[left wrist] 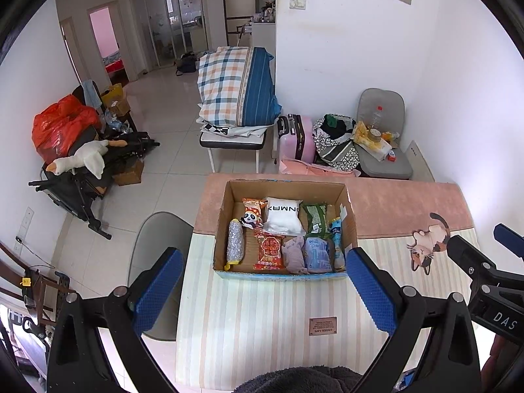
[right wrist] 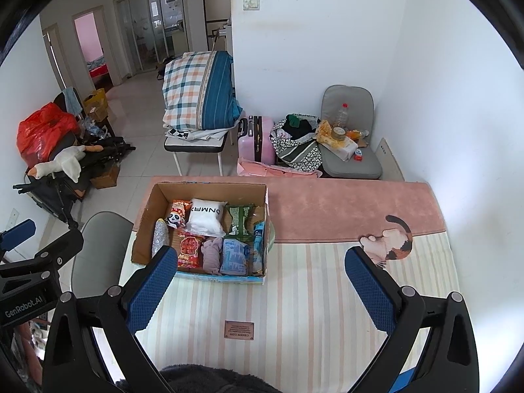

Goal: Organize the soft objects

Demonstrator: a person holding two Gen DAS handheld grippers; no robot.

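Observation:
An open cardboard box (left wrist: pixel 349 226) (right wrist: pixel 147 216) stands on a striped mat on the table. It holds several soft packs: a white pillow pack (left wrist: pixel 283 214) (right wrist: pixel 206 216), a red snack bag (left wrist: pixel 269 251) (right wrist: pixel 189 251), a mauve cloth (left wrist: pixel 293 254) (right wrist: pixel 211 255), a blue pack (left wrist: pixel 316 254) (right wrist: pixel 234 256), a green pack (left wrist: pixel 315 217) and a bubble-wrap roll (left wrist: pixel 235 242). My left gripper (left wrist: pixel 263 290) is open and empty, held above and in front of the box. My right gripper (right wrist: pixel 258 286) is open and empty, to the right of the box.
A cat-shaped patch (right wrist: pixel 391 239) lies on the mat at the right. A grey chair (left wrist: pixel 157 249) stands at the table's left. Beyond are a pink suitcase (left wrist: pixel 296 137), a bench with folded bedding (left wrist: pixel 235 95) and a cluttered grey chair (left wrist: pixel 383 144).

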